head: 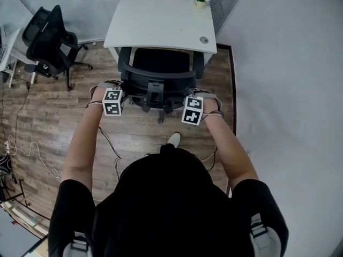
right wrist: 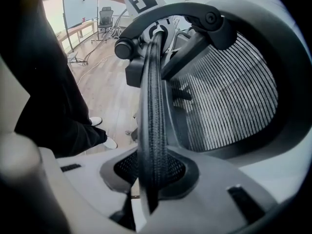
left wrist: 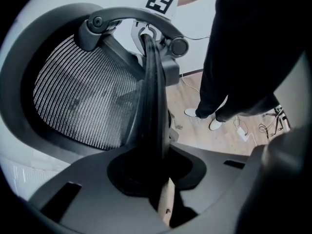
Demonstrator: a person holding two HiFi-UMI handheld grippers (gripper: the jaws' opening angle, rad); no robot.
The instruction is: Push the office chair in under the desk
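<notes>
**Jaws clamped on both sides, the push about half done**

At the left, the left gripper (left wrist: 155,172) pinches the near edge of the backrest (left wrist: 152,96), with the rim running up between its closed jaws. In the middle, the office chair (head: 159,63) faces the desk (head: 161,20). The front of its seat is tucked beneath the white top, while the backrest and armrests (head: 198,64) stand out over the wood floor (head: 53,111). At the right, the right gripper (right wrist: 148,172) bites the opposite mesh edge in the same way.

I judge the pushing step to be in hand, with the chair partway home. The next move calls for an even forward shove from both sides. More force on one side would likely swivel the seat and send an armrest into the desk's edge.

Several things are hidden. The chair's base sits almost wholly under the seat and backrest, so I cannot tell which way its wheels point. The desktop covers everything beneath it, so neither the room left under there nor whether the armrests will clear the top can be made out. The person's head and shoulders block the floor nearest the camera.
</notes>
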